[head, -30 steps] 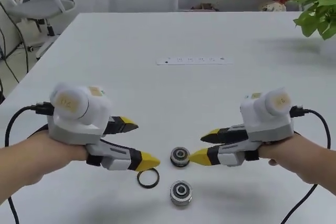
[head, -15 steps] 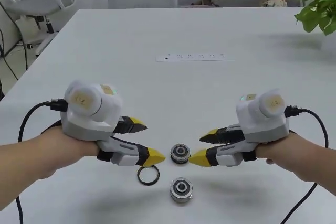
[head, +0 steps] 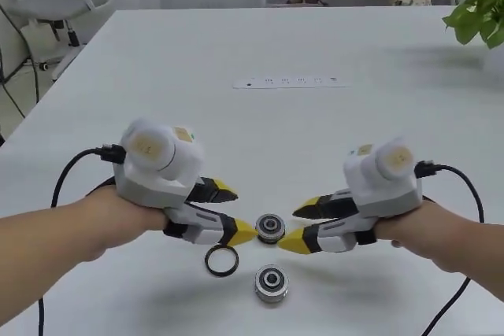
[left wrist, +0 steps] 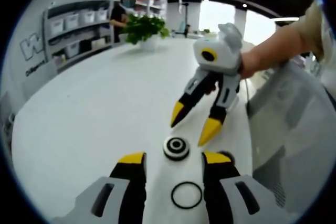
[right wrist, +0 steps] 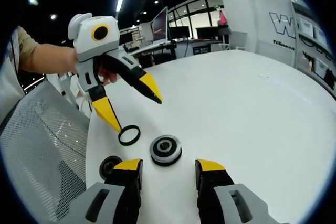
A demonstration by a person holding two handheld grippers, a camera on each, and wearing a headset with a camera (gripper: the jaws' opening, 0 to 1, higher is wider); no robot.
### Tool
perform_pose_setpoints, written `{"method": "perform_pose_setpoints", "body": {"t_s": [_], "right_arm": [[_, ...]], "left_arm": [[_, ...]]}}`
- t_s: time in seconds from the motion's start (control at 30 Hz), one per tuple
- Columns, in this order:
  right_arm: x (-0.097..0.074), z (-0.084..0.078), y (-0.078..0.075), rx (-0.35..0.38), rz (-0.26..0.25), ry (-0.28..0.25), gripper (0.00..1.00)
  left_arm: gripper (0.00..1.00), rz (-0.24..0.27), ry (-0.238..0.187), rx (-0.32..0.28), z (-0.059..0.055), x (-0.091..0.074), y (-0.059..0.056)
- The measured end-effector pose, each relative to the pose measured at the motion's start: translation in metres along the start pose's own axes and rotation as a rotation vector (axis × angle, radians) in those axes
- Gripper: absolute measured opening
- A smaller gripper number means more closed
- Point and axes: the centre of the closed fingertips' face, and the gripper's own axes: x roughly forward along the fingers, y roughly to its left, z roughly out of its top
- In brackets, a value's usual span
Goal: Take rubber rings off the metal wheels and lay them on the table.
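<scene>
Both tongs are open and empty. Your left gripper [head: 239, 211] has its jaws spread moderately wide just to the left of the far wheel [head: 270, 227]. Your right gripper [head: 291, 227] is spread much the same just to the right of that wheel, its lower tip close to the rim. Neither is seen to touch it.

One rubber ring [head: 221, 260] lies flat on the table [head: 315, 139], beside the far wheel on its near-left side. A second wheel [head: 271, 282] sits directly nearer to you than the far wheel, apart from it. Its outer face looks bare metal, so I judge it already stripped.

The far wheel shows a dark outer band, which I judge to be its ring in place. Step in hand: the approach to this wheel. The next move calls for one gripper to pin the wheel while the other catches the band's edge and peels it clear.
</scene>
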Motion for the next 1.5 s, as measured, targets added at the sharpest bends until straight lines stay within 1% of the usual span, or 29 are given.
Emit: {"method": "perform_pose_setpoints", "body": {"t_s": [0.1,0.3,0.6,0.8,0.87,1.03,1.27,1.4,1.5], "right_arm": [[0.002,-0.001,0.000,-0.001,0.003,0.001,0.38],[0.006,-0.002,0.000,0.000,0.005,0.002,0.35],[0.009,-0.004,0.000,0.012,0.007,-0.002,0.32],[0.009,-0.004,0.000,0.017,0.006,-0.008,0.30],[0.009,-0.004,0.000,0.018,0.006,-0.010,0.30],[0.010,-0.004,0.001,0.017,0.008,-0.013,0.29],[0.010,-0.004,0.000,0.020,0.004,-0.021,0.27],[0.010,-0.004,0.000,0.022,0.003,-0.023,0.27],[0.010,-0.004,0.000,0.019,0.002,-0.024,0.26]], "left_arm": [[0.42,-0.008,-0.002,0.003,0.002,0.004,-0.001],[0.38,-0.012,0.011,0.009,-0.001,0.014,0.000],[0.34,-0.019,0.028,0.011,-0.005,0.026,-0.001],[0.30,-0.022,0.030,0.017,-0.004,0.034,-0.003],[0.27,-0.019,0.031,0.023,-0.003,0.037,-0.004],[0.25,-0.020,0.035,0.035,-0.003,0.042,-0.005],[0.22,-0.022,0.047,0.051,-0.005,0.047,-0.006],[0.18,-0.009,0.041,0.046,-0.005,0.047,-0.004],[0.17,-0.007,0.035,0.037,-0.005,0.047,-0.004]]}}
